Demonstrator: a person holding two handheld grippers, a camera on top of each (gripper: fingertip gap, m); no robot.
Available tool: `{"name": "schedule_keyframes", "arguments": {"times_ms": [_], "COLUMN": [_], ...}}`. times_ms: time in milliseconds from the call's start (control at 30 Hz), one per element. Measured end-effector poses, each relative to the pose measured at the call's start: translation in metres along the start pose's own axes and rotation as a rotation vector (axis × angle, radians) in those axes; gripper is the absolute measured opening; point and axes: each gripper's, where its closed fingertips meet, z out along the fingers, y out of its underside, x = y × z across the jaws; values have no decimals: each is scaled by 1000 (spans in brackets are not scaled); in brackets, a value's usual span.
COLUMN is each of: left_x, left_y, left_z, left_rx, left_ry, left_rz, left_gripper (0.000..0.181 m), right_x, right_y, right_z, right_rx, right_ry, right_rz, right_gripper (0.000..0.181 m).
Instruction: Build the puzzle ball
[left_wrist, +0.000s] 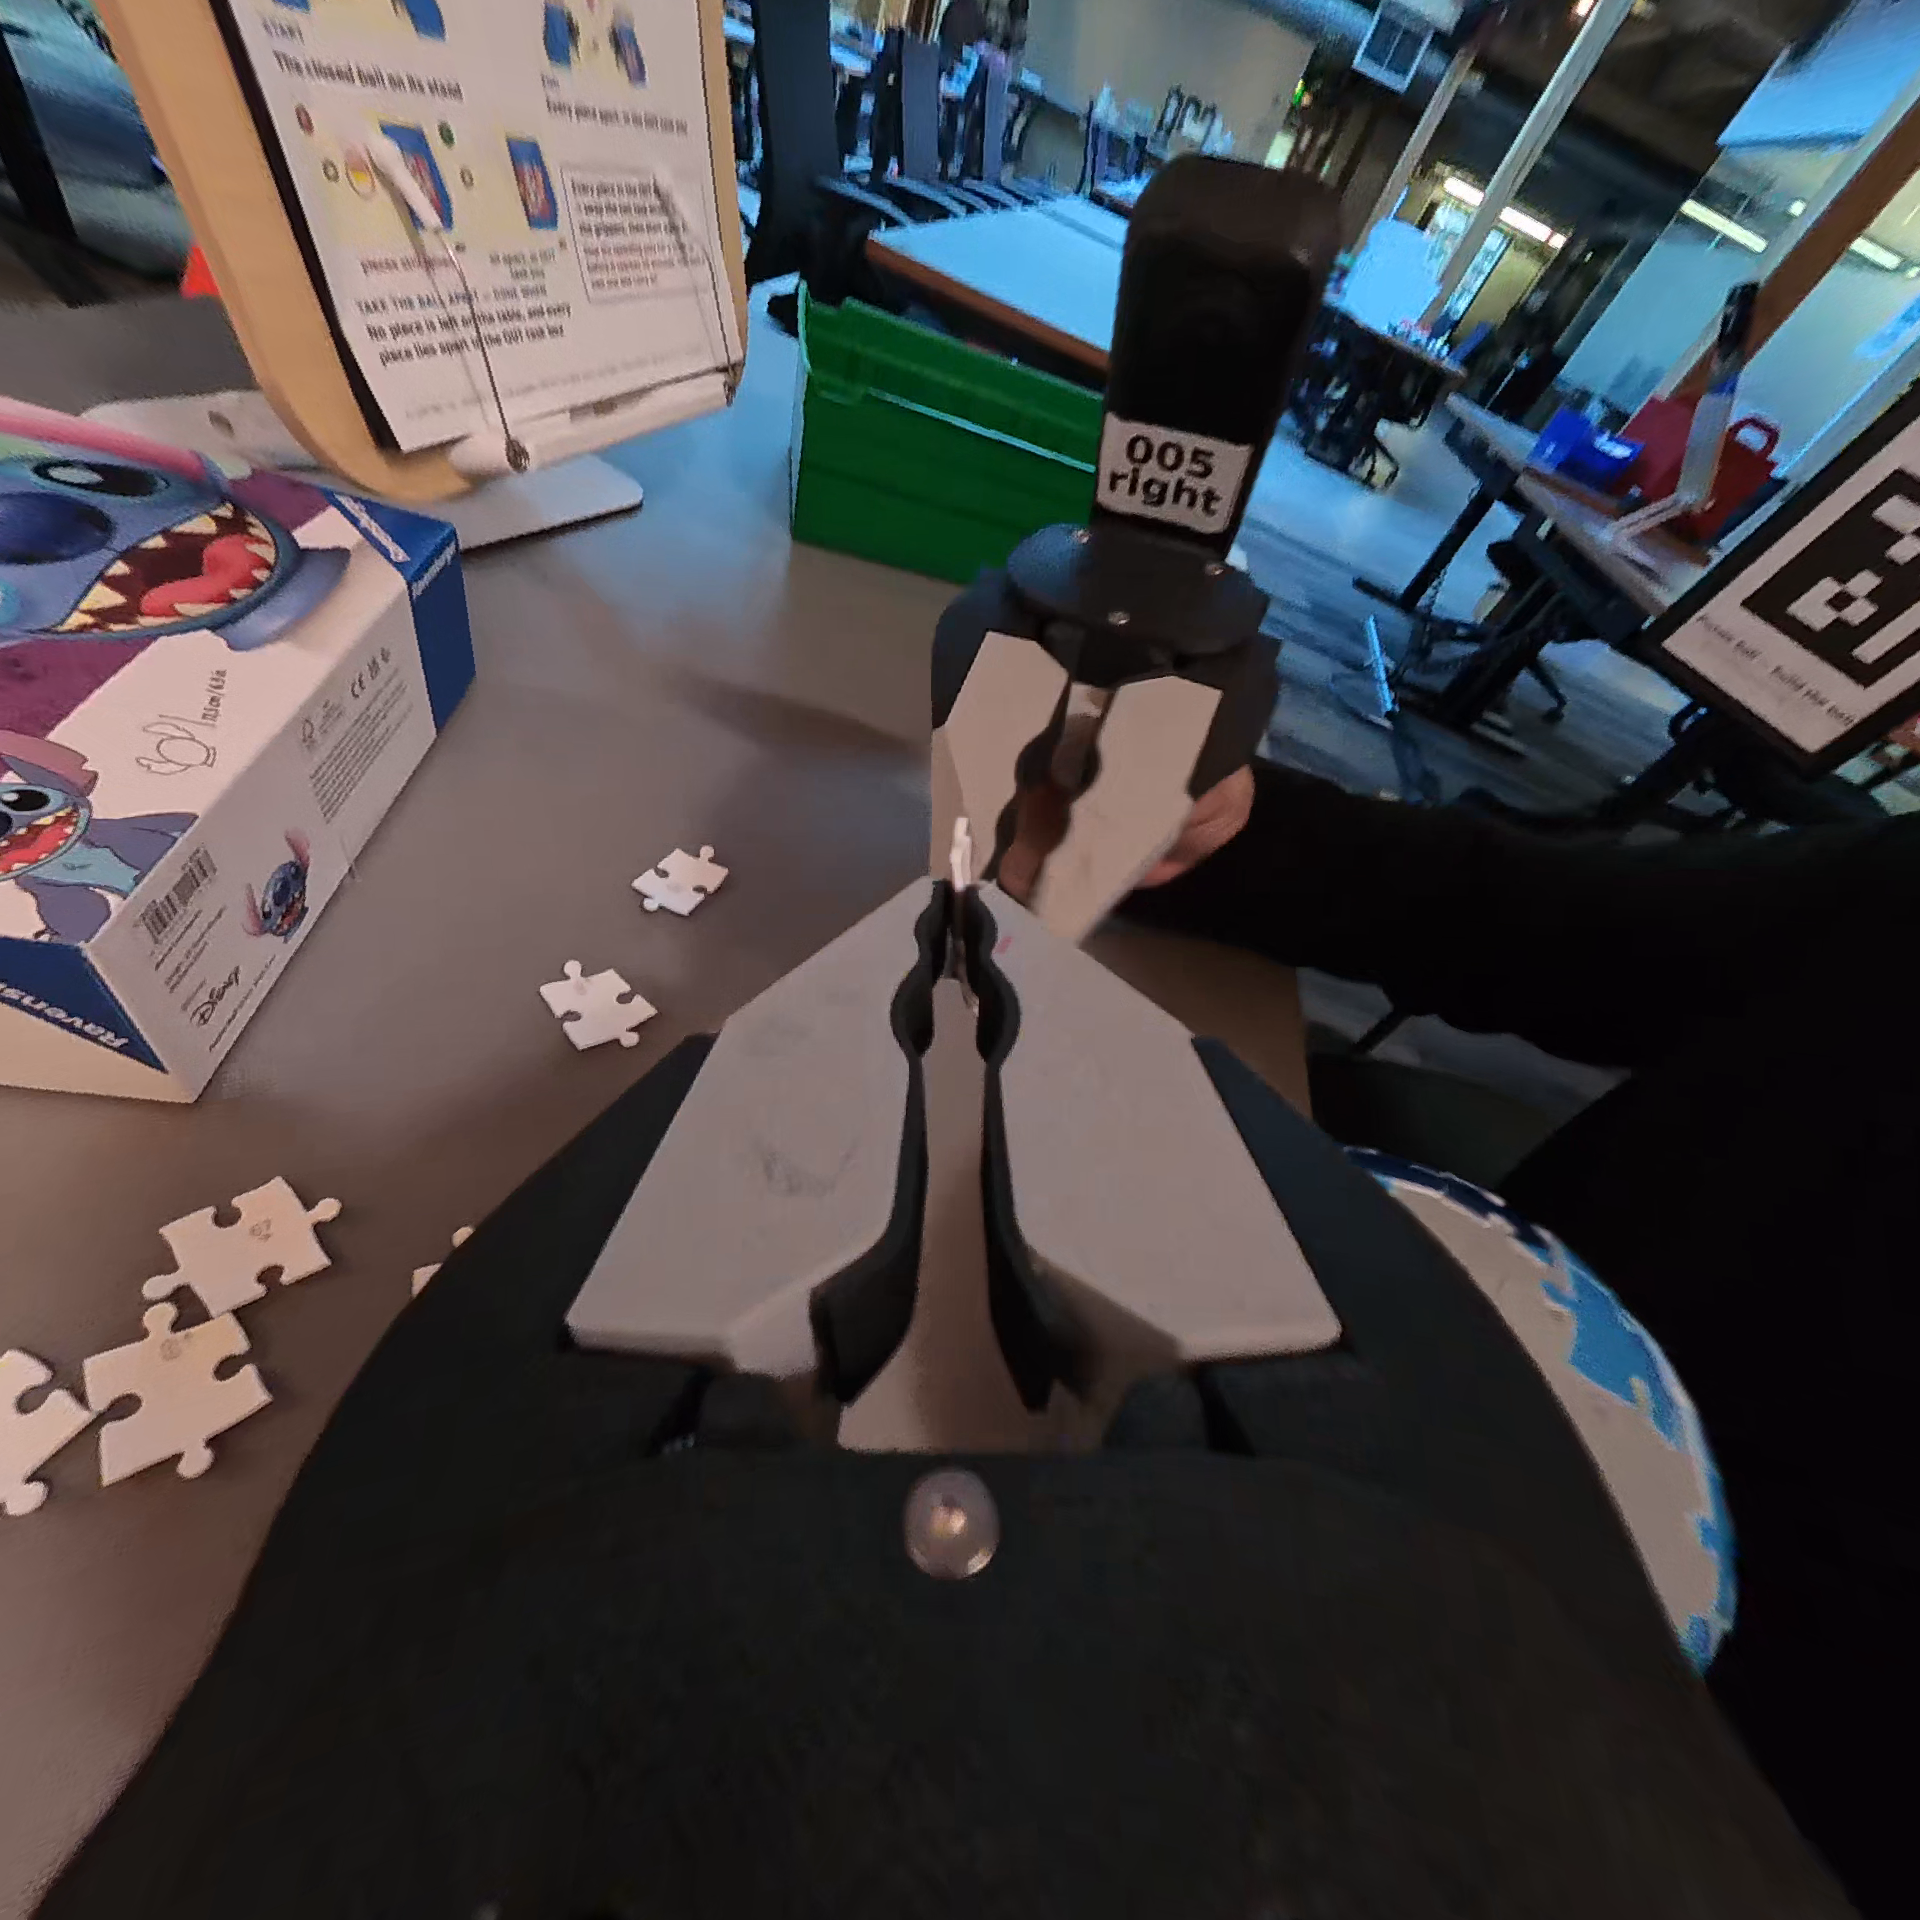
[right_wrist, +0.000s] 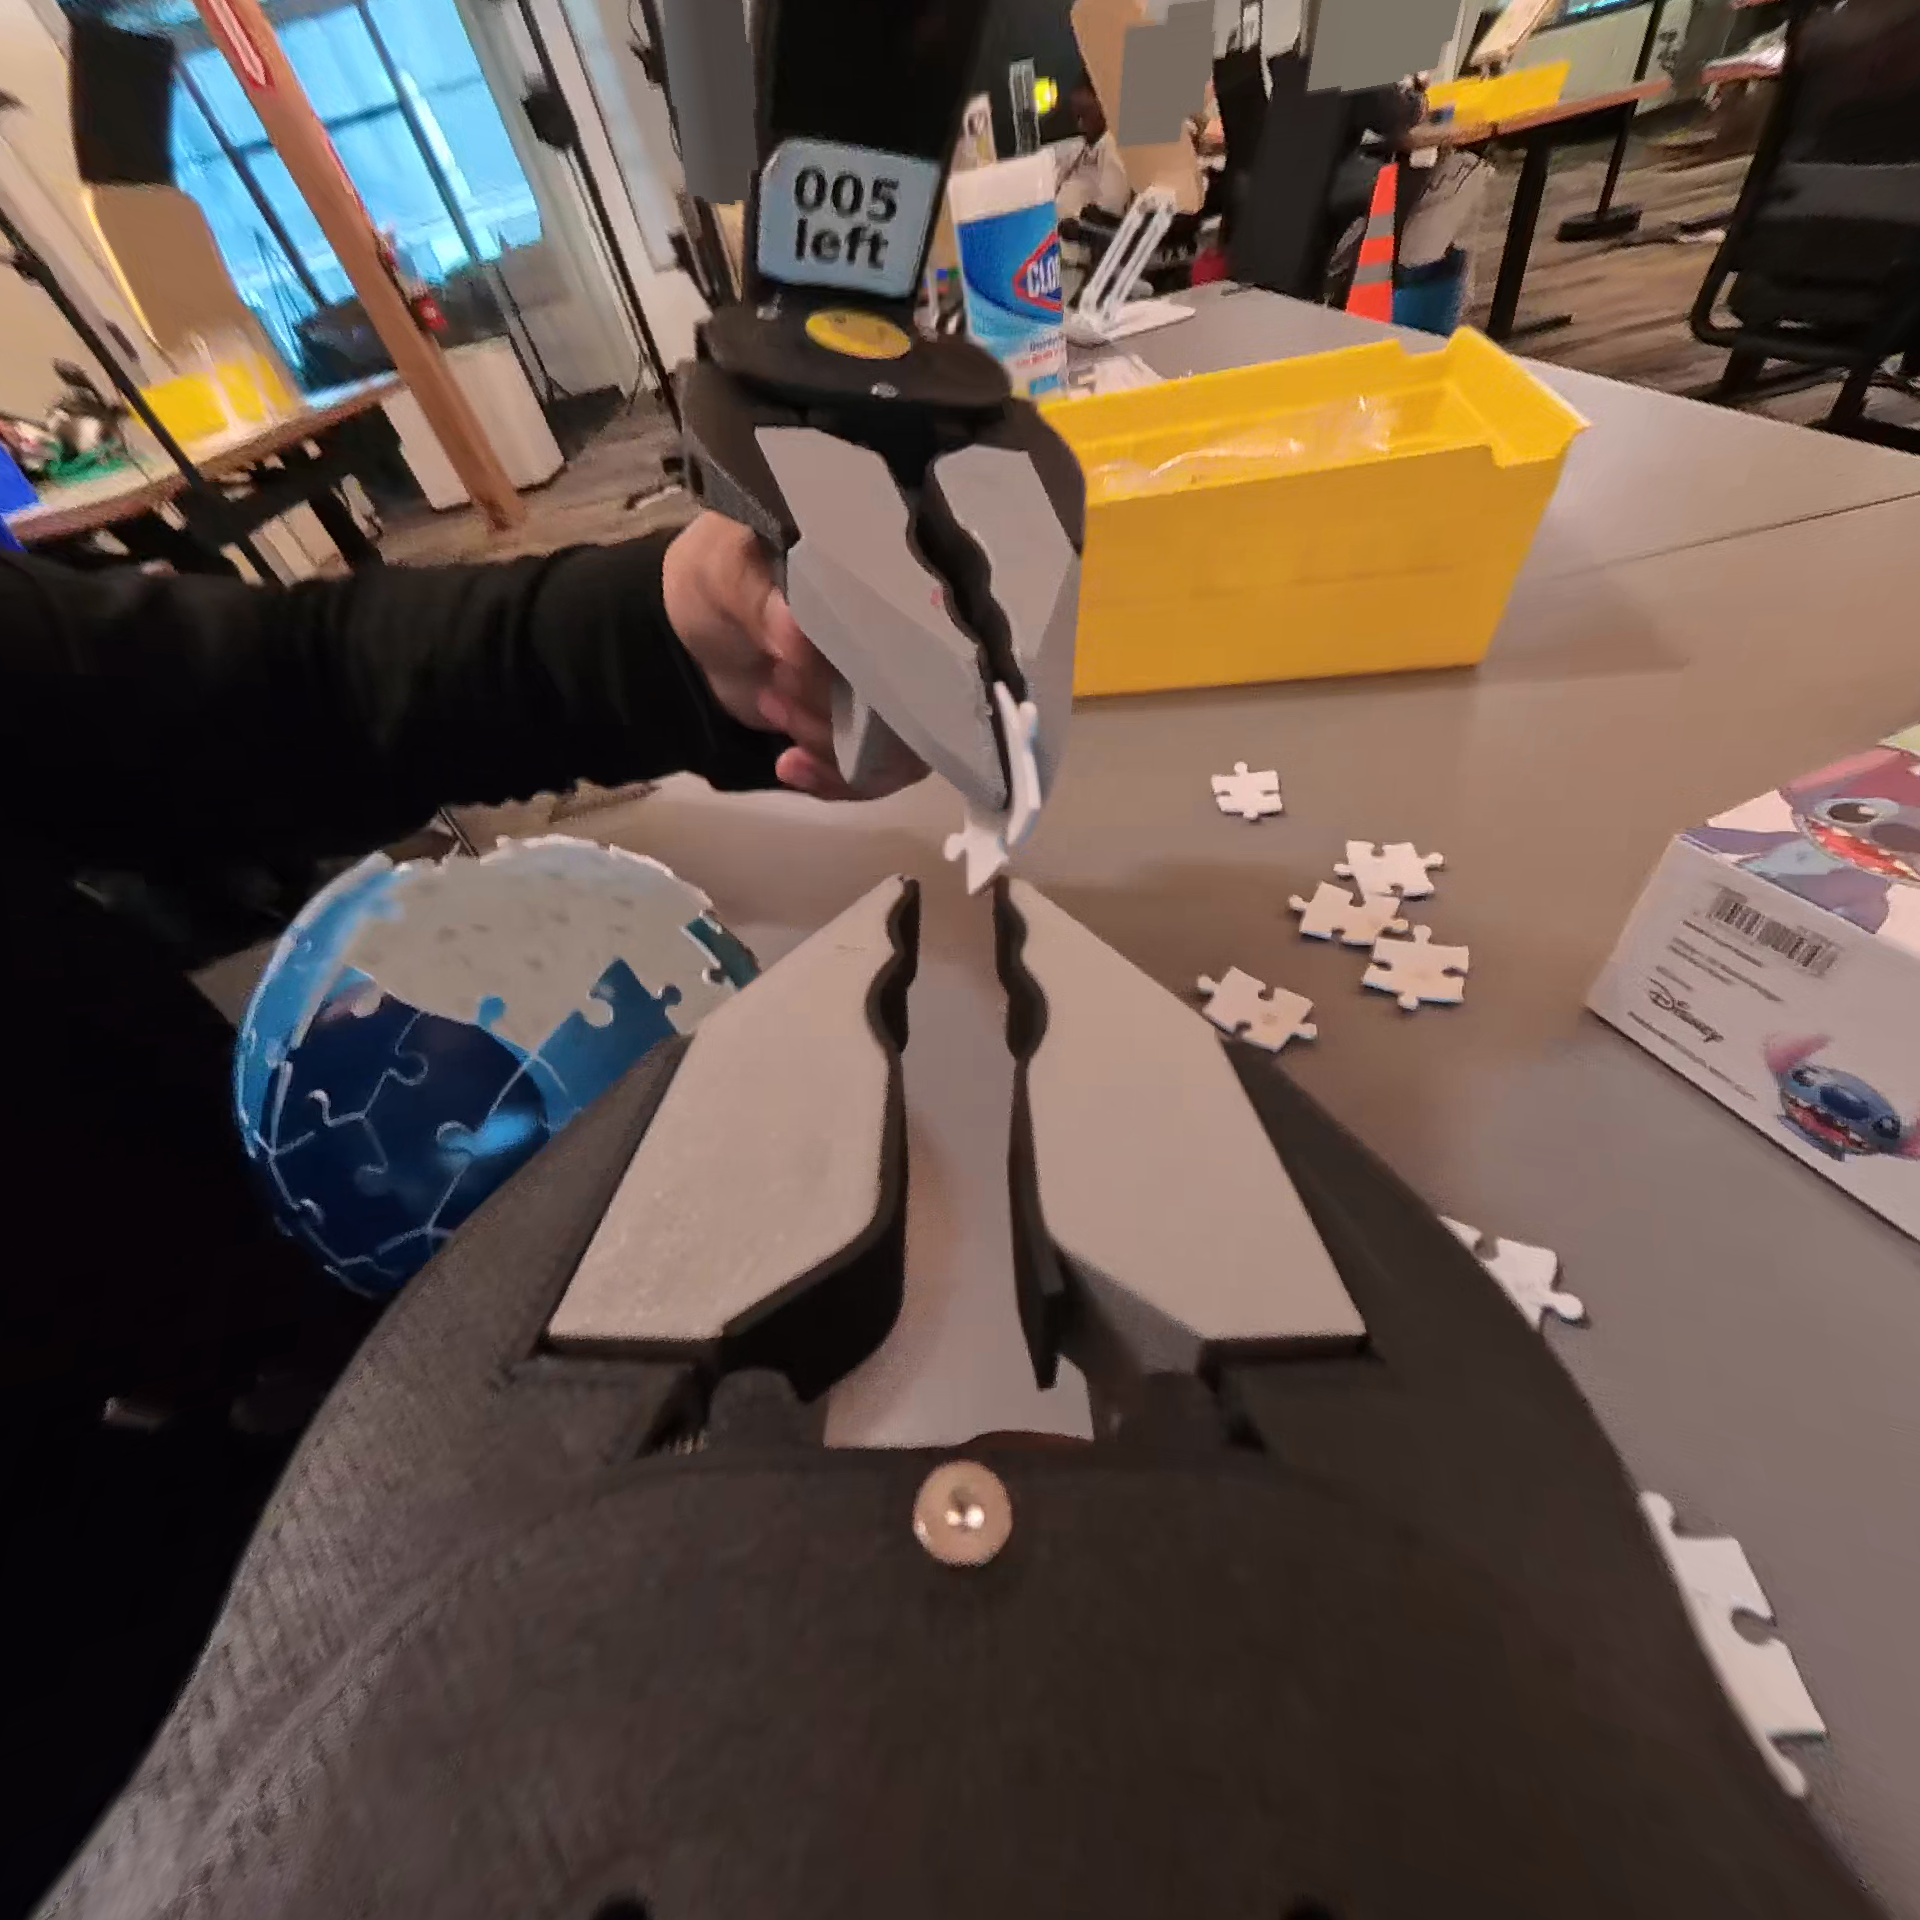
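- Left gripper (right_wrist: 1013, 800): fingers clamped on one puzzle piece (right_wrist: 992, 831), held edge-on in the air above the desk (right_wrist: 1558, 644); its lower tab sticks out below the tips.
- Right gripper (right_wrist: 954, 891): fingers parted a little, empty, tips just beside that tab.
- Ball (right_wrist: 416, 1060): part-built, top open, near left on the desk.
- Loose pieces (right_wrist: 1382, 935) lie to the right, box (right_wrist: 1766, 1039) beyond them.
- Step, as judged: regrasp or hand-over of the piece between grippers.
- Next: right fingers close on the tab, then carry it to the ball's open rim.
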Motion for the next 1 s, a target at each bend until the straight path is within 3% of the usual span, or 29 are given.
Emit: {"name": "schedule_keyframes", "arguments": {"times_ms": [67,433,867,1000], "left_x": [3,2,10,11], "left_y": [-3,18,50,54], "left_z": [-5,-26,-33,-42], "left_rx": [33,-31,-203,-242], "left_ry": [0,-68,-194,-248], "left_rz": [-12,-26,98,115], "left_gripper": [0,0,0,20], "right_x": [-1,-4,-18,-25], "right_y": [-6,-11,-7,-5], "right_z": [1,10,25,30], "right_rx": [26,40,-39,-85], "right_ry": [2,15,37,43], "right_rz": [1,-15,-157,-231], "right_gripper": [1,0,0,0]}}
